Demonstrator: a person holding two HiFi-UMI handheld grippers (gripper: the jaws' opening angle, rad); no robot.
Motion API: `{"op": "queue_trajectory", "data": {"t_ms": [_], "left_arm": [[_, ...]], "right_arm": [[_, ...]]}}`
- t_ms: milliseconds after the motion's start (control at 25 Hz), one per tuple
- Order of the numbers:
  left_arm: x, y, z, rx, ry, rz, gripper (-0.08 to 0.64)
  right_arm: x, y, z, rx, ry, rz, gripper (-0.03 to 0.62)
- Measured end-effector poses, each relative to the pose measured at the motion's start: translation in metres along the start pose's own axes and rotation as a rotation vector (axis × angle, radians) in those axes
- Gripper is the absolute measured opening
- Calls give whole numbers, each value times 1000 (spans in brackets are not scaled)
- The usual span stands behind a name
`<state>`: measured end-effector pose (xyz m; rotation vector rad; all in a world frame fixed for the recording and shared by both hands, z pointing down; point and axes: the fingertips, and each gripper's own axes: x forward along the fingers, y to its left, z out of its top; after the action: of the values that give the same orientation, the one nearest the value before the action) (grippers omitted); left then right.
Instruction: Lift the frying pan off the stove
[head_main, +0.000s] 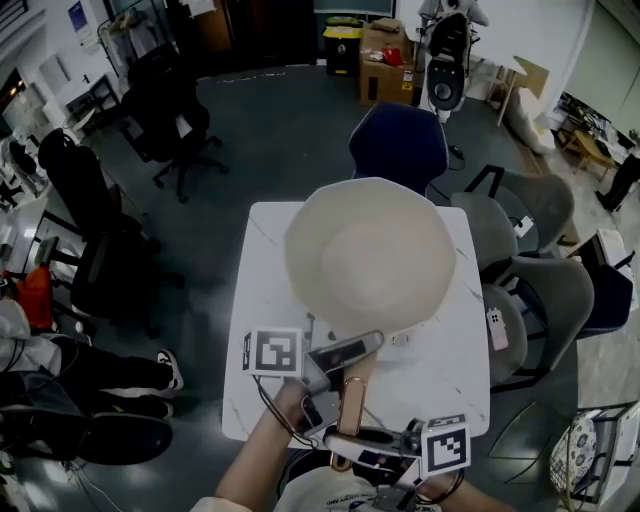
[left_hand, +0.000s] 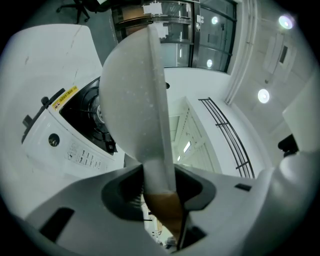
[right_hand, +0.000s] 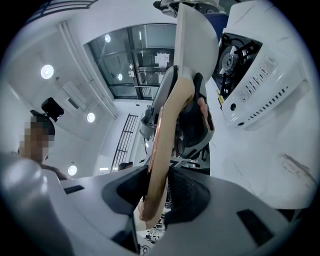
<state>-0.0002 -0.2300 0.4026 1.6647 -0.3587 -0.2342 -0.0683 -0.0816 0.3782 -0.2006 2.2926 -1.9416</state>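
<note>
Above the stove (left_hand: 65, 145) hangs the frying pan (head_main: 370, 255).

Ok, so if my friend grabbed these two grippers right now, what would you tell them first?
Left gripper: shut on the wooden handle, close to the pan.
Right gripper: shut on the same handle, nearer its end.
Frying pan: held up over the white table; it looks clear of the stove and its burner.
Done: both grips, and the lift, it seems.
Left: keep it steady and level, and don't loosen either grip.
</note>
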Motion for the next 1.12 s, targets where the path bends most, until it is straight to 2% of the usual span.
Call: {"op": "queue_trajectory", "data": {"t_ms": [1120], "left_arm": [[4, -11, -10, 18, 28, 8, 164]], "right_arm": [[-7, 14, -4, -28, -4, -2, 123]]}}
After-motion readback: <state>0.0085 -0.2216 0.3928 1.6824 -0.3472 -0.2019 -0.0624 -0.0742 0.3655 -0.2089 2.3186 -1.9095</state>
